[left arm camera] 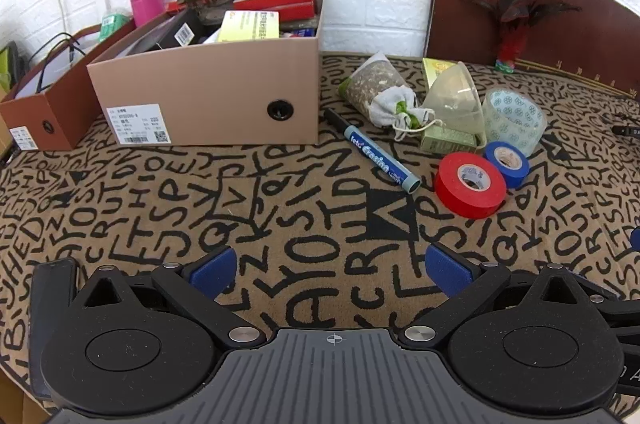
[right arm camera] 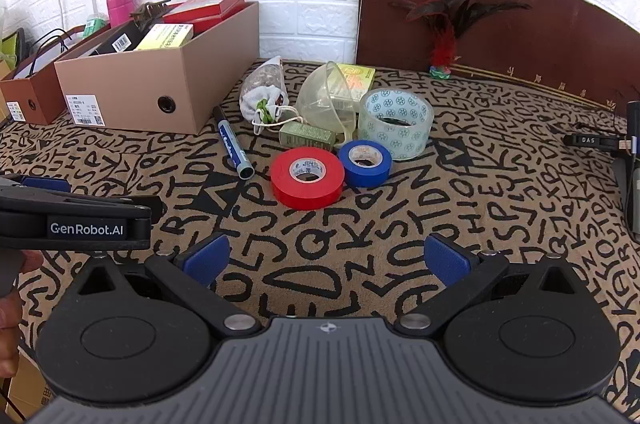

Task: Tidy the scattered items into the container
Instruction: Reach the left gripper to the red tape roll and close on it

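Currently I am holding both sets of fingers spread wide and empty, well short of the clutter. Red tape roll (right arm camera: pixel 307 177) is lying flat at 12 o'clock from the right gripper (right arm camera: pixel 326 260), nearer than from the left gripper (left arm camera: pixel 332 270), where it is sitting at 1 o'clock. Cardboard box (right arm camera: pixel 160 92) is standing at 10 o'clock.

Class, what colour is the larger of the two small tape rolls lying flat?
Red, clearest in the right wrist view.

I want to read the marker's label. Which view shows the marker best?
The left wrist view: the marker lies slantwise there, its label large and readable. The right wrist view shows it smaller and foreshortened, lettering hard to read.
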{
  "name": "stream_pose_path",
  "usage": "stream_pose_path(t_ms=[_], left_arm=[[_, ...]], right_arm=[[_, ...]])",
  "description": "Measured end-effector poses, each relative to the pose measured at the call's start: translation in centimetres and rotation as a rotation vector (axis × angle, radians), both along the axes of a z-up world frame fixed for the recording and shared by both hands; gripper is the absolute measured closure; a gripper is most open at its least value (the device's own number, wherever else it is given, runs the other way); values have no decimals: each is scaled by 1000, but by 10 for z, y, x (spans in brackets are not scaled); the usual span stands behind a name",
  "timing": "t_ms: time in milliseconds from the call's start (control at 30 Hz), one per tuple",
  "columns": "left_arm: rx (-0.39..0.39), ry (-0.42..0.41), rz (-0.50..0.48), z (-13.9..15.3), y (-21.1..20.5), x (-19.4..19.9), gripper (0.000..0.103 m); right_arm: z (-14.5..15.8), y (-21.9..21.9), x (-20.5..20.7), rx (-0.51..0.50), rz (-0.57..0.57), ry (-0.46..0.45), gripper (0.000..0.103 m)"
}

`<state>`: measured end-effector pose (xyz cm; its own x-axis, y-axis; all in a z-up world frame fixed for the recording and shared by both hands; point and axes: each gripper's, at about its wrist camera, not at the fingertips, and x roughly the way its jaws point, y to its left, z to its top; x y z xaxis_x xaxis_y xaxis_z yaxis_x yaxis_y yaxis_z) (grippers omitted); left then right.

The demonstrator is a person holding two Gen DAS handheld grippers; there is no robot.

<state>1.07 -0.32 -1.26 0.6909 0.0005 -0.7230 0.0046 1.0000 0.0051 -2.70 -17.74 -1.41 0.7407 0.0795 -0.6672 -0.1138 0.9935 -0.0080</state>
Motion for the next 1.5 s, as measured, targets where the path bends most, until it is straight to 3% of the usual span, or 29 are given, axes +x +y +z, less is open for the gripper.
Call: stream_pose_path(t_ms=[567,733,833,933,1067,1167,1267,1433,1500], left_arm=[[-36,62,-24,-24,-3,40,0],[-67,68,-68,-31,-13,63,1],[-99,95,-90,-38,-21,79,8],[-166,142,-106,-48,-22,95,14],[-149,117,-112,-50,-28,104,18],[-262,126,-124,-43,-20,106,21],[-336,120,-181,-39,-20,106,21],[-381,142,-207,-54,-24,126,37],[-363,123,-229,-54,-28,131,44]], right_arm=[[-26,-11,40,6,-57,31,0],[-30,-29,66,56,-138,4,0],[-37,-37,81,125,-152,7,1],[-46,-44,95,204,-149,32,12],[-56,-47,109,300,-120,65,32],[-61,-44,117,309,-93,83,43],[-61,-42,119,298,-65,85,46],[-65,-46,124,314,-61,84,51],[-66,-47,126,320,-62,88,51]])
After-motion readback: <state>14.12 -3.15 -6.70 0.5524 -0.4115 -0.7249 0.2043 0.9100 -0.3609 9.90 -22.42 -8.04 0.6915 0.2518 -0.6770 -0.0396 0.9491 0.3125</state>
